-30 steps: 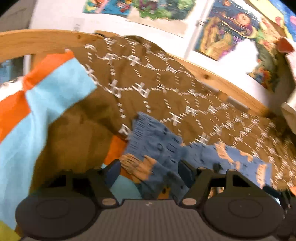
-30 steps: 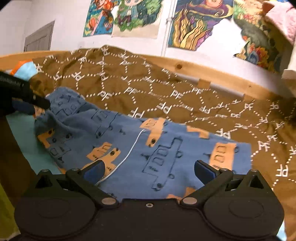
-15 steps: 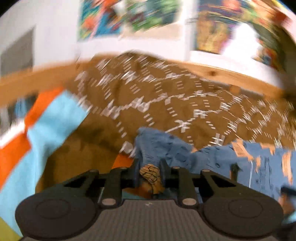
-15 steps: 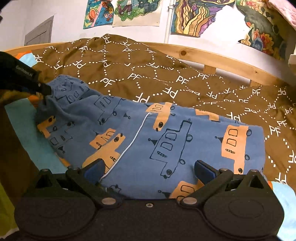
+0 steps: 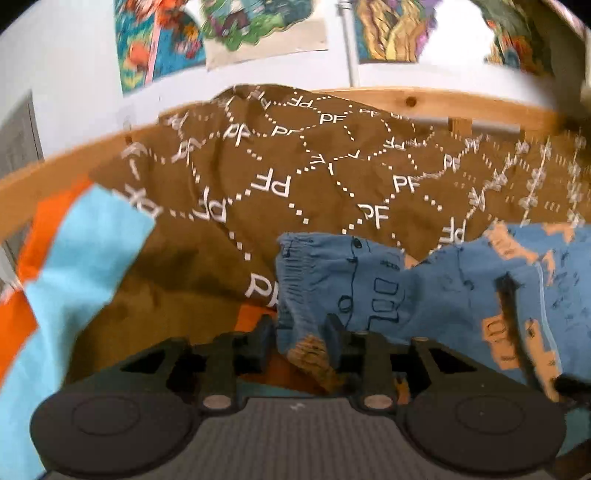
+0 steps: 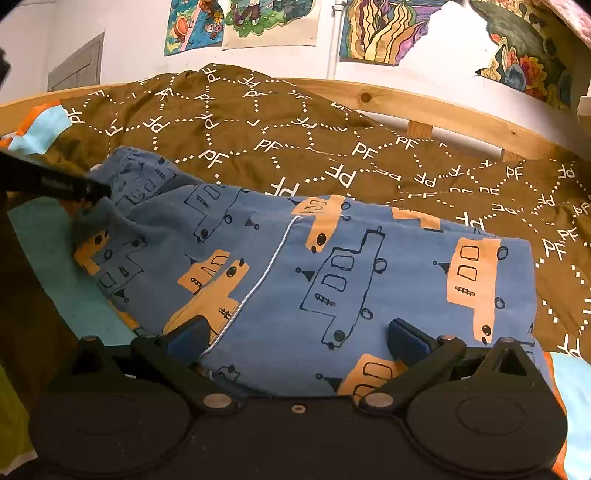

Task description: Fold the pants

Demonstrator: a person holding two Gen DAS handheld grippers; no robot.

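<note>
Blue pants [image 6: 332,266] printed with orange and outlined trucks lie spread on the bed, waistband to the left. My left gripper [image 5: 301,336] has a bunched corner of the pants [image 5: 369,280] at the waistband between its pads; the cloth fills the gap and touches both pads while the jaws are opening. In the right wrist view one of its fingers [image 6: 74,186] shows as a dark bar at that left corner. My right gripper [image 6: 295,332] hovers low over the near edge of the pants, jaws wide open with nothing pinched.
A brown duvet [image 6: 295,147] with white PF lettering is heaped behind the pants. A wooden bed rail [image 6: 424,107] runs along the wall with posters [image 6: 269,22]. Light-blue and orange bedding [image 5: 85,258] lies to the left.
The left jaws went from wide open to pinched on the waistband corner, then widened a little. The left gripper rolled and shifted. The right gripper stayed over the pants.
</note>
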